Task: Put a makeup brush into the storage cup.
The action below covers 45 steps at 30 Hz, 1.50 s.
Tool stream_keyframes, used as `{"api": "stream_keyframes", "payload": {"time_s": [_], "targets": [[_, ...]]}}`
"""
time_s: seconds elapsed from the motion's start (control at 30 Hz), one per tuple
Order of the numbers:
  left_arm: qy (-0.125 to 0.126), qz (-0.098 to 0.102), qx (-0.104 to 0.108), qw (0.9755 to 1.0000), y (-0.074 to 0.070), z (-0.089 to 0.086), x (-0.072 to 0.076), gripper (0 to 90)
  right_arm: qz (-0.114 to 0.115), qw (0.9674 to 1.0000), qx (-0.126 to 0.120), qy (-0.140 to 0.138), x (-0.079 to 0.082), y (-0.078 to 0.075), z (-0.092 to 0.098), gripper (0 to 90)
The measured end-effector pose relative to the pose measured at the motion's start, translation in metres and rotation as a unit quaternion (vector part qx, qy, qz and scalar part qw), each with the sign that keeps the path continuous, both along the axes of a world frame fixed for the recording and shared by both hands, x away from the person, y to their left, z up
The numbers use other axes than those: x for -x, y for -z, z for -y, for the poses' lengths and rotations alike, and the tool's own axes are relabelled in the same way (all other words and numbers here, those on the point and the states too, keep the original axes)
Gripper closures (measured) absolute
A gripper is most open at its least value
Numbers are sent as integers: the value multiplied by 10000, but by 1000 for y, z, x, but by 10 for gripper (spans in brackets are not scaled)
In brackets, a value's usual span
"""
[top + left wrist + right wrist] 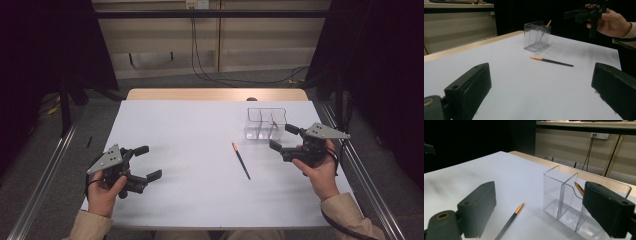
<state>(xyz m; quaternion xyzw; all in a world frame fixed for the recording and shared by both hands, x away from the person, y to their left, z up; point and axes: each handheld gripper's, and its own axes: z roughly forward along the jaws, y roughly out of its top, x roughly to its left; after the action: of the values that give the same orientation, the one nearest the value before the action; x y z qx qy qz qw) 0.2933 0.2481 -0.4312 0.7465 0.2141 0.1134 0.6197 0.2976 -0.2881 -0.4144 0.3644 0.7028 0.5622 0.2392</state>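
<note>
A: Why is the right gripper [283, 139] hanging just near of the clear holder [264, 124]?

B: My guess is it's working that holder. One pencil [579, 188] already leans in a compartment, its orange end poking above the rim. The jaws stand wide apart with nothing between them.

A: And the other pencil [241, 160]?

B: Flat on the white table [190, 150], right of centre, just left of the right gripper and apart from the holder. Its long axis runs diagonally: the orange end points far and slightly left, toward the holder's left side, and the dark end points near and right.

A: What about the left gripper [147, 161]?

B: At the near left, well away from the pencil, spread wide and empty. It looks parked while the right hand works.

A: So the grasp?

B: Probably across the shaft, jaws square to that diagonal.
</note>
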Motion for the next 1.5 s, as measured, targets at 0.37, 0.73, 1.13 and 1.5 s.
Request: {"api": "stream_keyframes", "payload": {"time_s": [0.37, 0.73, 1.13, 1.5], "targets": [[-9, 4, 3, 10000, 0, 0, 0, 26, -47, 10000, -11, 8, 9, 5, 6, 111], [-17, 22, -5, 10000, -1, -1, 0, 26, -114, 9999, 25, -42, 15, 11, 7, 111], [-33, 16, 8, 10000, -1, -2, 0, 26, -163, 9998, 70, -79, 21, 16, 7, 111], [-22, 10, 10, 10000, -1, -2, 1, 26, -243, 9996, 102, -124, 27, 22, 7, 108]]}}
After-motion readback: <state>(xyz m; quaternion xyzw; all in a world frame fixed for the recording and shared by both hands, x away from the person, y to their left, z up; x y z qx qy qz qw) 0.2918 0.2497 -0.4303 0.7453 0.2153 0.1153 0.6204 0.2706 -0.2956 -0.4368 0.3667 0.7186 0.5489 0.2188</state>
